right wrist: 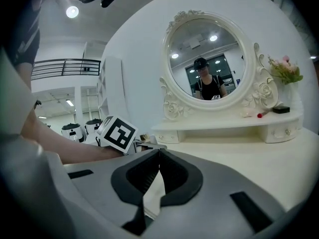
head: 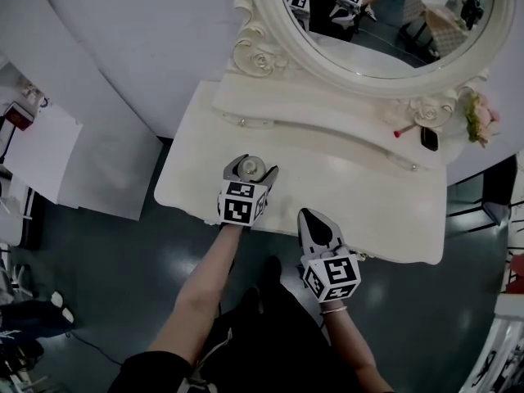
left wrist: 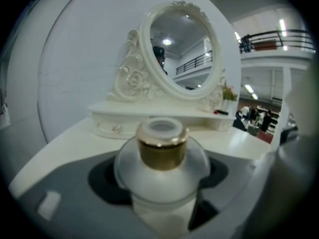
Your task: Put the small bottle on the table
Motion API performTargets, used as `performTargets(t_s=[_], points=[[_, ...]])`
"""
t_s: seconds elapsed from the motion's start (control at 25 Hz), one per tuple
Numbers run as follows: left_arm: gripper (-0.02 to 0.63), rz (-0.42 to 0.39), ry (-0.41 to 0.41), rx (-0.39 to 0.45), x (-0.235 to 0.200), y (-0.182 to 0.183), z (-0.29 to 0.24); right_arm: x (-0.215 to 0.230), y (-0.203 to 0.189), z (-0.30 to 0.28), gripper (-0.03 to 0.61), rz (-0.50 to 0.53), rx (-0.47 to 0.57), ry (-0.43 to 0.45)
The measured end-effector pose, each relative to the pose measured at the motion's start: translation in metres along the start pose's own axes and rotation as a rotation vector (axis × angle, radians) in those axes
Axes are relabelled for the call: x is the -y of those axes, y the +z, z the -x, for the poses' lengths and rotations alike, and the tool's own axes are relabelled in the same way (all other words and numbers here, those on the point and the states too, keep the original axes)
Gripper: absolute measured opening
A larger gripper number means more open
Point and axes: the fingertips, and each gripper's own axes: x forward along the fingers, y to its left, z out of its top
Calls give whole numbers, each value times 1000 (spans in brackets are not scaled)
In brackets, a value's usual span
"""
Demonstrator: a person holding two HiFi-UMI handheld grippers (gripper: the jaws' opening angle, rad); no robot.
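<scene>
The small bottle (left wrist: 160,183) is frosted glass with a gold collar and a white cap. It stands upright between the jaws of my left gripper (left wrist: 162,158), whose dark pads press on its round shoulders. In the head view the bottle (head: 250,168) and left gripper (head: 250,169) are over the front left part of the white dressing table (head: 360,211); I cannot tell whether the bottle's base touches the top. My right gripper (head: 308,214) is at the table's front edge, to the right of the left one, shut with nothing in it; its tips (right wrist: 159,151) meet.
An oval mirror (head: 385,15) in an ornate white frame stands at the back on a raised shelf with small drawers (head: 327,109). On the shelf's right end lie a red lipstick (head: 403,131), a black item (head: 428,138) and pink flowers (head: 479,115).
</scene>
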Motion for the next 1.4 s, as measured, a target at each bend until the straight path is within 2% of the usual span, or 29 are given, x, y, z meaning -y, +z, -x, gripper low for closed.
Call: performTargets(t_s=[0.56,0.72,0.96,1.4], points=[[337,-99,-8,-32,3,11,-50,15,-1,-9,5,-13,-14,-3],[337,-107,-12,-23,3,18,-62,22,-2,-8,5,-22,-18,-14],[337,-104,-25,-60,3,14,-73,28,-3,-10,5,-33,-24,-26],[339,-142,-19,-73,3,11,-83,31,0,-15,5,-34,-20,-32]])
